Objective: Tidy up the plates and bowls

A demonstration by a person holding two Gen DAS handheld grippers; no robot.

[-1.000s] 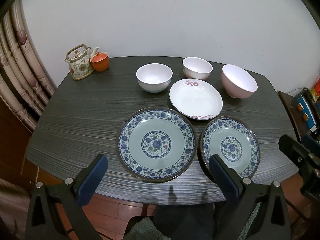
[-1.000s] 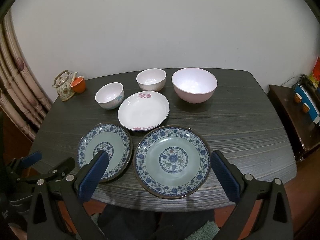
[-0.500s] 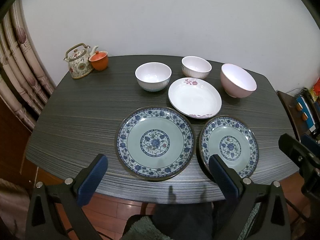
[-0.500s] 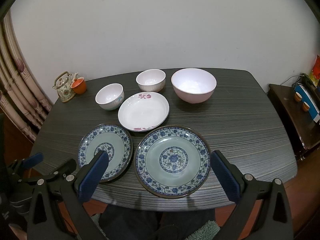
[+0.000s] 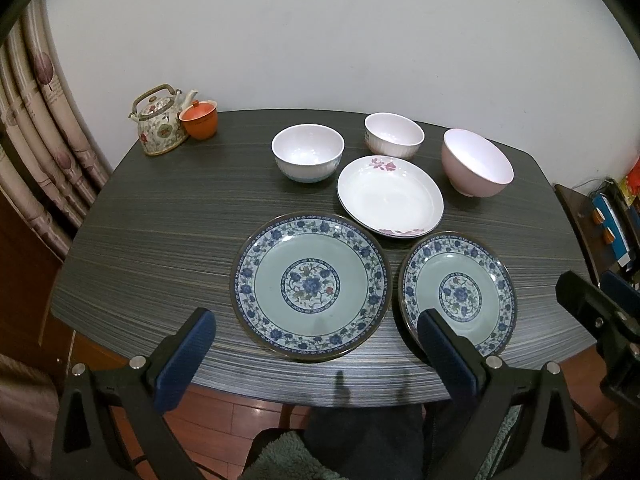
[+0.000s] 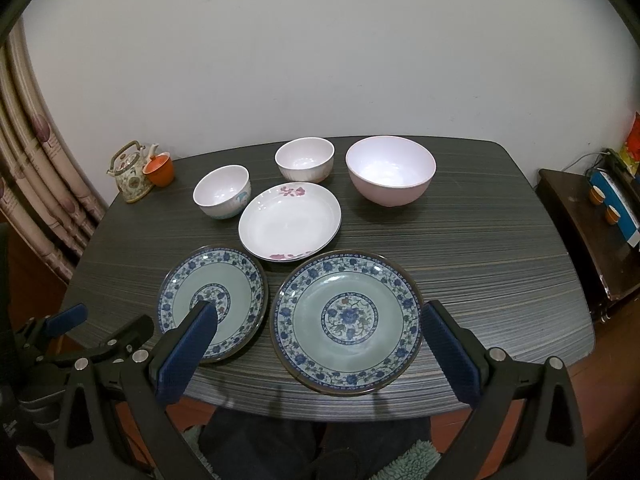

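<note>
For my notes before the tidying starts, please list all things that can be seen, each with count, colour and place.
blue-patterned plates: 2, blue and pale green, near table edge, left and right
white plate: 1, pink flowers, behind them
white bowls: 2, far side
pink bowl: 1, far right
teapot: 1, floral, far left corner
orange cup: 1, beside teapot
table: 1, dark grey
curtain: left
left hand-held gripper: open, empty
right hand-held gripper: open, empty

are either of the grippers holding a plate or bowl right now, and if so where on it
Nothing is held. The left gripper and right gripper are both open, short of the two blue-patterned plates, which lie flat on the table.
</note>
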